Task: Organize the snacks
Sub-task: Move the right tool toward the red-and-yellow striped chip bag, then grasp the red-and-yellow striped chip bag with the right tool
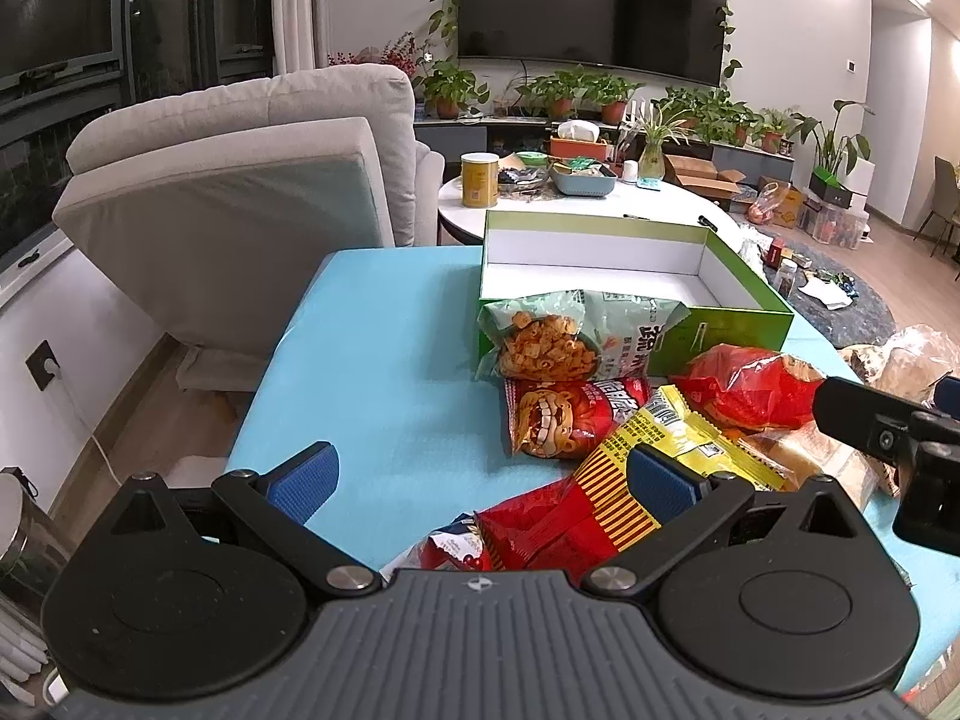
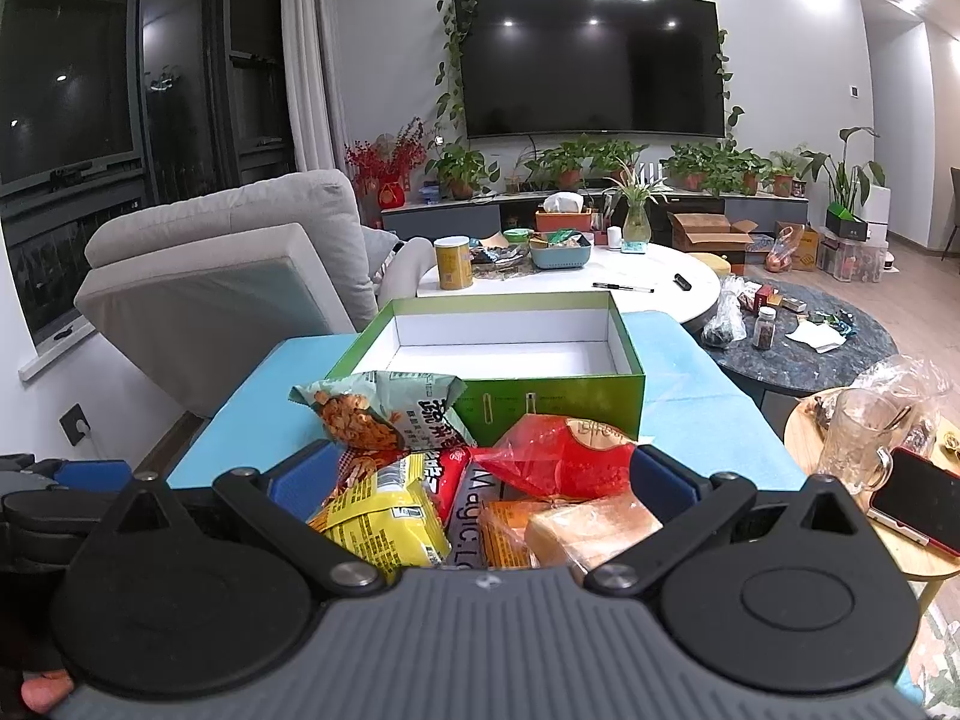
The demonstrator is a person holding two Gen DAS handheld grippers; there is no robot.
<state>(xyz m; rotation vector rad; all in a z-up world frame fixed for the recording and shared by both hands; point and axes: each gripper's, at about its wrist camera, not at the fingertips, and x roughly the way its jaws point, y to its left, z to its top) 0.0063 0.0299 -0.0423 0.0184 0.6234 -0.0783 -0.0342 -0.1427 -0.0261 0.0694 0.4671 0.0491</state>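
Snack packets lie in a loose heap on the blue-covered bench (image 1: 372, 360), just in front of an open green box (image 1: 744, 324) whose white inside holds nothing. The pale green packet (image 1: 558, 330) leans against the box's near wall, with a red packet with a grinning face (image 1: 564, 420) just below it. A yellow packet (image 2: 384, 510) overlaps that heap, a red plastic bag (image 2: 558, 456) sits to its right, and a wrapped loaf of bread (image 2: 594, 528) lies nearest the right tool. The left tool (image 1: 480, 480) hovers over the near end of the heap with its blue pads wide apart, gripping nothing. The right tool (image 2: 474, 480) is likewise spread wide above the packets, empty. A glass mug (image 2: 852, 444) and a phone (image 2: 918, 504) rest on a round wooden side table (image 2: 804, 438) to the right.
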